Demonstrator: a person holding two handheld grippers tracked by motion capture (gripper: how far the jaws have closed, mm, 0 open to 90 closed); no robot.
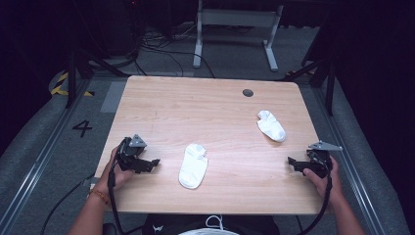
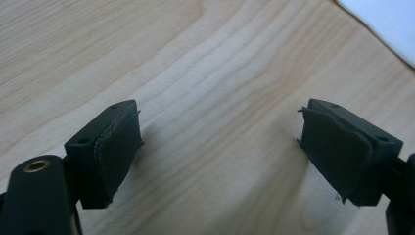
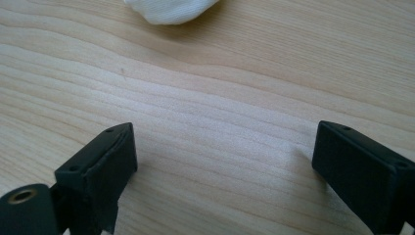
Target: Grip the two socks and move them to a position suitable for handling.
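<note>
1. Two white socks lie on the bench (image 1: 161, 103), well apart: the near sock (image 1: 193, 165) flat near the front middle, the far sock (image 1: 271, 125) toward the right rear.
2. The left hand-held gripper (image 1: 152, 163) sits low over the wood just left of the near sock, jaws spread wide with nothing between them — in the left gripper view, bare bench lies between the pads and a white edge (image 2: 386, 24) shows at the upper right corner.
3. The right hand-held gripper (image 1: 292, 163) rests near the right edge, jaws likewise wide and empty; a sock's rounded end (image 3: 169, 11) lies ahead in the right gripper view.
4. Likely slip: thin fabric lying flat on smooth wood — a shallow pinch could catch only the top layer or push the sock along.
5. Coming down too steeply could jam the pads against the bench.
6. With the socks well apart, bringing one to the other could drag it or let it unfold.
</note>
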